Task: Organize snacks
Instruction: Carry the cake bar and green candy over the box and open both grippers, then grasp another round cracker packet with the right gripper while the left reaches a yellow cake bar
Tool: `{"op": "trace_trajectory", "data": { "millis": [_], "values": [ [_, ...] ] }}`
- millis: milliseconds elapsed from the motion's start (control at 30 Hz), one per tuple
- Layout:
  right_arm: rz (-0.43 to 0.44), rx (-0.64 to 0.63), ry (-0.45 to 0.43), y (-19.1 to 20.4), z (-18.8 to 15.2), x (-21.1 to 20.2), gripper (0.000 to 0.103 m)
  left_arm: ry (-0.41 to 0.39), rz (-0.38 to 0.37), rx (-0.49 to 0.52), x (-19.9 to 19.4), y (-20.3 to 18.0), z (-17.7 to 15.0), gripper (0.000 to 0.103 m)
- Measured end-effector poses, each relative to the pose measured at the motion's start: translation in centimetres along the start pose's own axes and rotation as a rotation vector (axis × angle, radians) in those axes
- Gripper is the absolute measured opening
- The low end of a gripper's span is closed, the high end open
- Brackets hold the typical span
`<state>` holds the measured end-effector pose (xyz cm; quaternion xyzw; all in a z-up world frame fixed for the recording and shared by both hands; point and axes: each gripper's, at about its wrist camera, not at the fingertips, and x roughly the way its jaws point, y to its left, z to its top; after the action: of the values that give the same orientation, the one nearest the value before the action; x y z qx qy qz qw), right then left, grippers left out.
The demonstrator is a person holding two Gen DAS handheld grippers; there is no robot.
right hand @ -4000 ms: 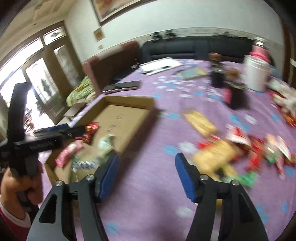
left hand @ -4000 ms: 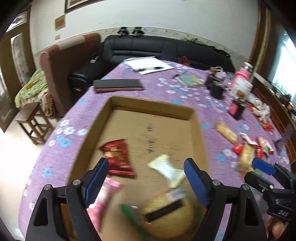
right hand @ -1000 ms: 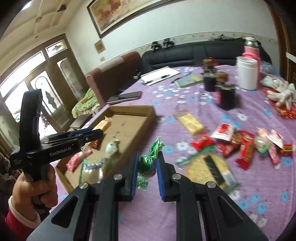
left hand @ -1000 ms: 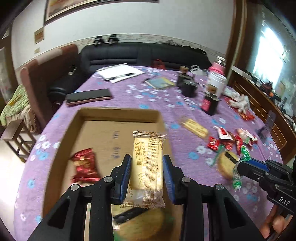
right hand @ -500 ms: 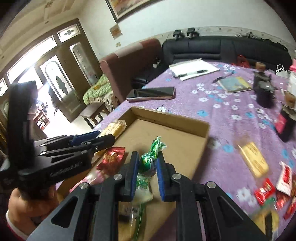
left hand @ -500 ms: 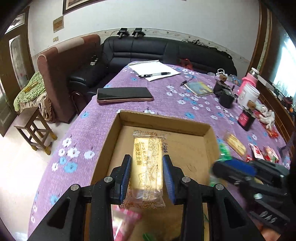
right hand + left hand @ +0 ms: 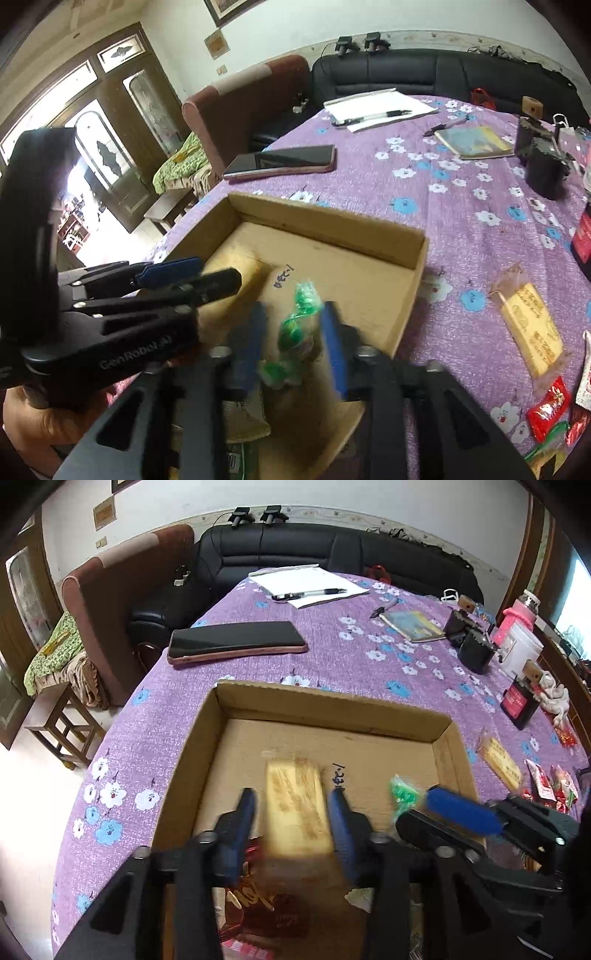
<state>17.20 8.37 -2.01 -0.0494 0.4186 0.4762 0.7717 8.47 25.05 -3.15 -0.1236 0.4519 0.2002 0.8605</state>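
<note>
purple flowered tablecloth (image 7: 332,657) runs ahead of and to both sides of both sets of jaws. on it, directly under and ahead of both, sits an open cardboard box (image 7: 325,705), its far wall beyond the fingertips in each view. on the cloth beyond that wall lies a dark phone (image 7: 236,640), ahead and left of the left jaws; further out, white paper with a pen (image 7: 310,585). a booklet (image 7: 413,626), black cups (image 7: 474,651) and a white tub (image 7: 521,651) stand ahead and well right of the left jaws. left gripper (image 7: 291,823): jaws slightly spread, blurred; a yellow wafer pack (image 7: 295,805) lies lengthwise between them on or just above the box floor; gaps seem to show at both pads, though contact cannot be judged through the blur. right gripper (image 7: 291,336): jaws parted, also blurred, with a green wrapped candy (image 7: 299,317) between them over the box floor; cannot tell if a pad touches it. in the left view the right gripper's blue fingertip (image 7: 461,814) sits just right of the left jaws, the candy at its tip. red packets (image 7: 266,912) lie in the box behind and below the left jaws. outside the box, right of the right jaws, a second yellow wafer pack (image 7: 532,325) lies on the cloth, with small red sachets (image 7: 546,410) nearer the right edge.
</note>
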Motion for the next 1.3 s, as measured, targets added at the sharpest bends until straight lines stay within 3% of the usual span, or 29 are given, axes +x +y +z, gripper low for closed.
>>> {"op": "trace_trajectory", "data": {
  "millis": [100, 267, 500, 667, 833, 933, 1200, 1267, 1300],
  "values": [
    [0.004, 0.009, -0.020, -0.2, 0.0, -1.1, 0.045, -0.021, 0.023, -0.011, -0.6, 0.3, 0.0, 0.083],
    [0.001, 0.020, -0.083, -0.8, -0.5, -4.8, 0.053, -0.064, 0.035, -0.028, -2.5, 0.4, 0.1, 0.094],
    [-0.122, 0.013, -0.180, -3.9, -4.3, -13.4, 0.069, -0.116, -0.036, 0.005, -6.1, -2.7, -0.6, 0.095],
    [-0.223, 0.097, -0.171, -8.8, -8.4, -17.1, 0.078, -0.140, -0.123, 0.053, -7.7, -7.5, -1.5, 0.099],
    [-0.239, 0.099, -0.109, -10.8, -10.7, -17.0, 0.088, -0.114, -0.163, 0.099, -7.3, -11.4, -2.3, 0.099],
    [-0.212, 0.052, -0.076, -10.6, -11.1, -16.1, 0.088, -0.094, -0.166, 0.113, -7.0, -12.5, -2.5, 0.099],
    [-0.245, -0.054, 0.045, -10.4, -10.6, -11.7, 0.090, -0.019, -0.147, 0.148, -4.7, -14.4, -1.7, 0.099],
    [-0.257, -0.040, 0.060, -10.9, -10.6, -11.3, 0.076, -0.004, -0.139, 0.165, -4.0, -15.4, -1.4, 0.099],
    [-0.241, -0.027, 0.046, -11.0, -10.6, -11.7, 0.075, 0.003, -0.132, 0.165, -3.6, -16.2, -1.2, 0.099]
  ]
}}
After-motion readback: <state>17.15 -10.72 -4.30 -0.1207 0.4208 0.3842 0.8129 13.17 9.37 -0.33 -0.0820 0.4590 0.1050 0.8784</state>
